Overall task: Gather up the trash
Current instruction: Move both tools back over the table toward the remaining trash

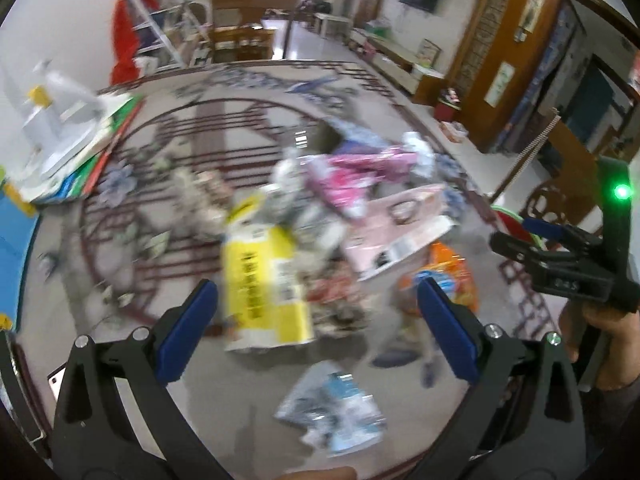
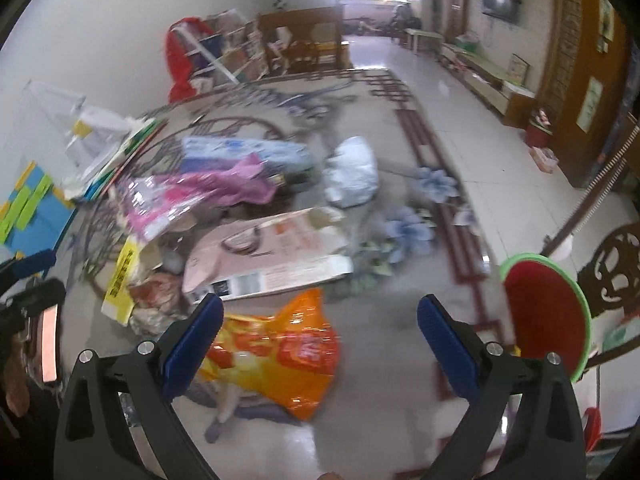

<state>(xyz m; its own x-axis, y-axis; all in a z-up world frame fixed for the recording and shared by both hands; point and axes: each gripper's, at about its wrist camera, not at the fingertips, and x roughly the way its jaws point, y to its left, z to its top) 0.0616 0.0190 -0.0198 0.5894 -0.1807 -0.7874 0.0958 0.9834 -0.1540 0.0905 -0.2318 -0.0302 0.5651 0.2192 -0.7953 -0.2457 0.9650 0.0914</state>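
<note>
Blue fingers (image 1: 188,332) of the left gripper (image 1: 316,320) stand wide apart, holding nothing, up above the floor. Under it lies a pale blue wrapper (image 1: 332,412), and past the tips a yellow carton (image 1: 264,280) sits at the near edge of the trash pile (image 1: 332,200) on the rug (image 1: 168,152). Wide too is the right gripper (image 2: 320,324), and it holds nothing. An orange bag (image 2: 288,352) lies on the floor between its fingers. Just behind the bag is a pink box (image 2: 268,256). A red bin (image 2: 544,312) with a green rim stands off to the right
</note>
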